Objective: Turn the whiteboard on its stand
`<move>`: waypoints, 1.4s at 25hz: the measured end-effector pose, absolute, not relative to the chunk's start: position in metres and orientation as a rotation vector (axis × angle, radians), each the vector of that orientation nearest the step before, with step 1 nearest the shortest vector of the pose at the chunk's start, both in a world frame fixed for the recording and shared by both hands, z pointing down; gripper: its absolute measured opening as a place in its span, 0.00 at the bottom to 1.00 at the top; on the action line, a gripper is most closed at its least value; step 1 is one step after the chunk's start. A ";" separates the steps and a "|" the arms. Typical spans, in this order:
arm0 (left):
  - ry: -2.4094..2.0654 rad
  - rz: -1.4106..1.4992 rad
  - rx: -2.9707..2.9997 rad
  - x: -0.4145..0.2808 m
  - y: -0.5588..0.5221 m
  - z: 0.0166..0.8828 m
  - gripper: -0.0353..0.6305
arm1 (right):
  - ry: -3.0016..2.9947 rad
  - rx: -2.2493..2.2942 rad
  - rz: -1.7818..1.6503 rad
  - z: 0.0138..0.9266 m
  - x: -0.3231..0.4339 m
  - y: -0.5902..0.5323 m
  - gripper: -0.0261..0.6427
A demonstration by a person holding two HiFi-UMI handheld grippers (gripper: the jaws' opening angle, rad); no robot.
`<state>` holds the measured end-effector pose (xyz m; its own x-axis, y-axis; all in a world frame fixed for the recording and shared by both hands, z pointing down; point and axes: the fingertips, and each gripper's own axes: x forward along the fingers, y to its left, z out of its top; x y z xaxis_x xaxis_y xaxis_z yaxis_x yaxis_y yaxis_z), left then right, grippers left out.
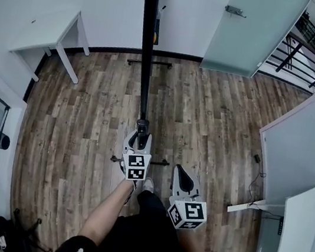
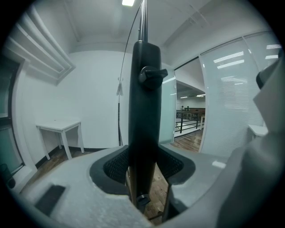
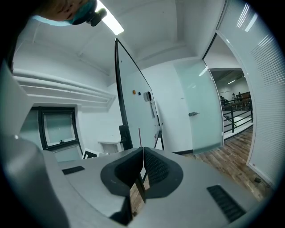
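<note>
fingers (image 2: 113, 167) of left gripper (image 1: 141, 129) clasp the upright stand post (image 2: 144, 98), right gripper (image 1: 179, 170) closed.

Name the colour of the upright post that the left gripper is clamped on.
Black. The post shows best in the left gripper view.

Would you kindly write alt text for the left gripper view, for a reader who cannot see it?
The left gripper is shut on the black upright post of the whiteboard stand, below a black knob. Behind are a small white table at left and a glass partition at right.
</note>
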<state>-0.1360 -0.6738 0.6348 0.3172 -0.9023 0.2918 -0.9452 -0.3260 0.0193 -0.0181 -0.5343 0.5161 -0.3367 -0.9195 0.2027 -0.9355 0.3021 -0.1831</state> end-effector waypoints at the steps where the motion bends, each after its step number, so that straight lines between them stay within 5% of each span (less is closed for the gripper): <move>1: -1.689 0.341 2.399 -0.132 -0.666 0.635 0.35 | -2.480 1.787 0.415 0.515 -0.016 -0.528 0.06; 23: -1.600 0.358 2.453 -0.092 -0.555 0.643 0.34 | -2.385 1.951 0.403 0.510 0.017 -0.352 0.06; 35: -1.695 0.321 2.409 -0.092 -0.550 0.631 0.34 | -2.446 1.829 0.447 0.508 0.048 -0.345 0.06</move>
<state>-0.0923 -0.5497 0.6310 0.3272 -0.9036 0.2764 -0.9421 -0.3346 0.0212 0.0478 -0.3453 0.5080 -0.2967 -0.9304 0.2151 -0.9464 0.2564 -0.1964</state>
